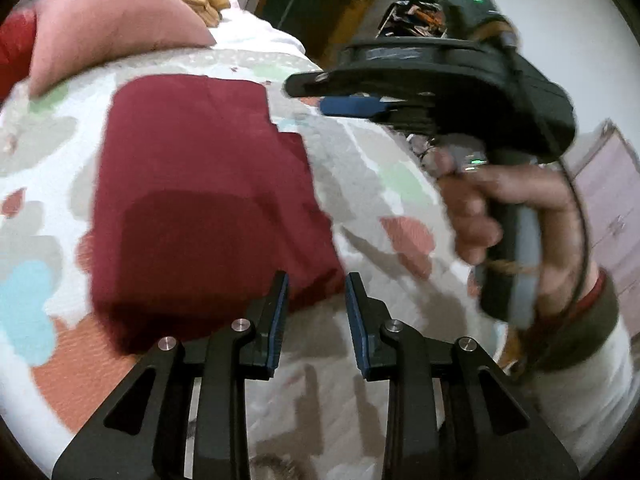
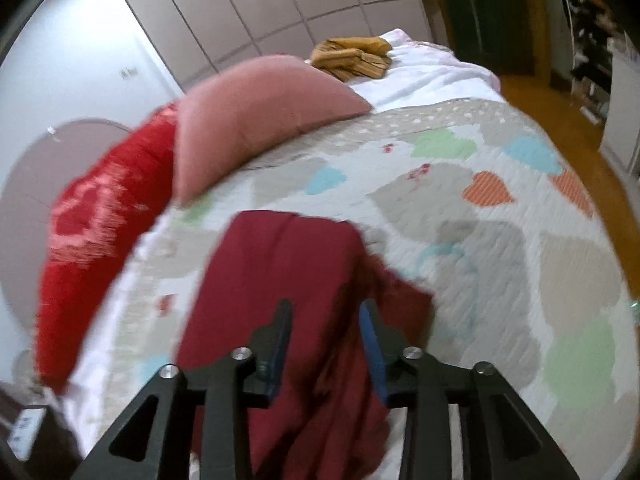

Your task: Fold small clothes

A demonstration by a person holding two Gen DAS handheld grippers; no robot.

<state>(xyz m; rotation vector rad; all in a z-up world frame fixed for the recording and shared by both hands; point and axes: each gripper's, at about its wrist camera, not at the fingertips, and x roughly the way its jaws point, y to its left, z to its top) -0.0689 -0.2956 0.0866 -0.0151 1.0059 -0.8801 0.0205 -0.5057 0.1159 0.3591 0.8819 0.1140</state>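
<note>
Two grippers are over a bed that I see from both wrist cameras. Biggest is the quilt (image 2: 460,216) with its pastel hearts and cloud shapes, which covers the bed. On it lies the dark red garment (image 1: 208,184), spread mostly flat in the left wrist view, with a stepped edge on its right side. In the right wrist view the same dark red garment (image 2: 296,280) looks more bunched, with folds running toward the camera.

At the head of the bed I see a pink pillow (image 2: 256,116) and beside it a red cushion (image 2: 100,220) with a lighter pattern. Behind the pillow, on a white sheet (image 2: 424,76), rests a mustard-yellow cloth (image 2: 352,56), well apart from the garment.

My left gripper (image 1: 317,300) has its jaws apart with a clear gap, and nothing is between them. Its left finger is above the near right corner of the garment; the right finger is above bare quilt.

My right gripper (image 2: 325,328) is also parted. The red fabric fills the gap between its fingers in this view, but I cannot tell if the pads touch it. In the left wrist view the right gripper (image 1: 352,106) hangs above the quilt, just beside the garment's far right edge, and the right hand (image 1: 500,208) holds its handle.
</note>
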